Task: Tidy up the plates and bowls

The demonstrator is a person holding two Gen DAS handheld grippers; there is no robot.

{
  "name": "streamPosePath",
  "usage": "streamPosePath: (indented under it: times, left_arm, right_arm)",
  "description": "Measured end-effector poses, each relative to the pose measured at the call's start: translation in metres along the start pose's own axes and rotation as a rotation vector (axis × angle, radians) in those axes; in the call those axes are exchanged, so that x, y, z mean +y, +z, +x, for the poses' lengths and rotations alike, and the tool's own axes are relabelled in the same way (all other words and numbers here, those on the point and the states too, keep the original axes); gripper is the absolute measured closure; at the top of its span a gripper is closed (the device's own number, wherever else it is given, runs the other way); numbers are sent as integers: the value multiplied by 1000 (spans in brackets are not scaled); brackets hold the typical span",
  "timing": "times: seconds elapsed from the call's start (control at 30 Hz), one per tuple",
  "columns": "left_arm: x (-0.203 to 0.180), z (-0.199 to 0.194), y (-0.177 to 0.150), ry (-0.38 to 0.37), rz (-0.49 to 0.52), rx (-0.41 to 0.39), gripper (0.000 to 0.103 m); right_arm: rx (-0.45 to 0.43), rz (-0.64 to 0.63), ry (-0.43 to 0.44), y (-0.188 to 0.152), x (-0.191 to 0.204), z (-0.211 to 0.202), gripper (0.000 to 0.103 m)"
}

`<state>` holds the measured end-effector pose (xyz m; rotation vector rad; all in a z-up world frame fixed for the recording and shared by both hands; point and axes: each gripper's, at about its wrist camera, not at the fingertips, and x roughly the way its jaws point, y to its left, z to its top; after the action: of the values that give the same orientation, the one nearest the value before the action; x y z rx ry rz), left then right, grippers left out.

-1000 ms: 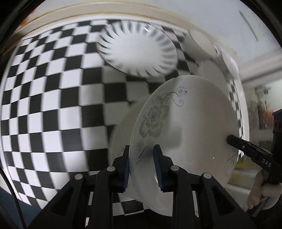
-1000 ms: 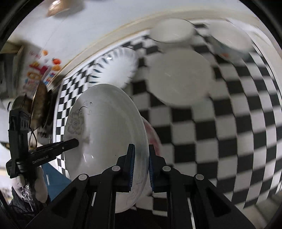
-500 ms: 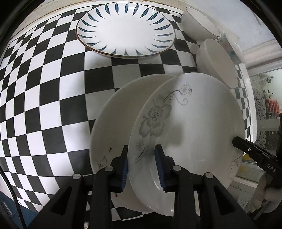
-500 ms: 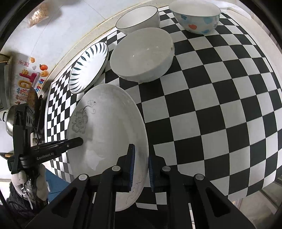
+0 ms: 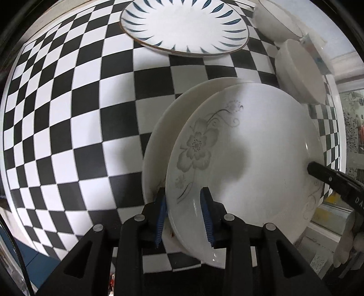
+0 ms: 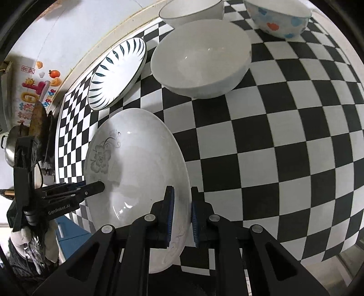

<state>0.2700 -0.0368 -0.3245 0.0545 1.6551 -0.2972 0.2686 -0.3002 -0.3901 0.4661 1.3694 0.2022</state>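
A white plate with a grey flower print is held from two sides just above a plain white plate on the checkered table. My left gripper is shut on its near rim. My right gripper is shut on the opposite rim of the same flower plate. The right gripper's finger shows at the right edge of the left wrist view. The lower plate is mostly hidden in the right wrist view.
A plate with blue leaf marks lies farther back. A large white bowl, a smaller white bowl and a bowl with blue and red spots stand beyond. A wall edges the checkered table.
Both grippers have lowered the flower plate toward the table, over the plain white plate. The bowls and the blue-leaf plate have come nearer in view.
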Motion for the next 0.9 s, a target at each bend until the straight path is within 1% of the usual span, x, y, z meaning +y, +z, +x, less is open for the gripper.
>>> streamPosePath:
  times: [0.13,0.23,0.33,0.4,0.47,0.53,0.57,0.6,0.63,0.67,0.7,0.77,0.8,0.83,0.9]
  left_arm:
    - [9,-9,-6,-7,-11,8,76]
    - [13,-19,-10,16,-5,-6,75]
    - [17,-37,-14,-13,-11,-22,76]
    - [20,-56,-14,-23,-11,-58,76]
    - [26,-71,-10,-29,-21,-92,75]
    - [29,-89,4,-33,-39,-135,75]
    - [29,-95,18,-28,-51,-150,75]
    - [34,-98,27,-28,-62,-159,75]
    - [40,-98,41,-30,-89,-166,75]
    - [44,-94,54,-34,-114,-168,75]
    - [51,-92,65,-41,-141,-167,75]
    - [64,-82,90,-50,-191,-159,75]
    - [67,-74,102,-58,-209,-151,75]
    - [74,-69,115,-63,-227,-142,75]
    - [82,-56,136,-63,-251,-128,75]
  right_arm:
    - [12,-12,-2,5,4,1,87]
    - [26,-17,0,8,6,2,87]
    - [18,-28,4,13,8,-7,87]
    - [1,-28,-4,17,11,-20,87]
    - [-23,-39,6,25,19,-37,87]
    - [-51,-67,25,40,33,-54,86]
    - [-58,-82,33,48,40,-59,82]
    - [-62,-94,41,59,48,-62,80]
    - [-63,-102,52,74,56,-63,76]
    - [-65,-106,56,91,63,-61,74]
    - [-70,-109,51,102,67,-60,74]
    - [-69,-114,37,139,78,-46,74]
    - [-63,-107,37,150,81,-40,74]
    - [-46,-103,35,168,84,-28,74]
    - [-19,-102,7,192,89,-7,74]
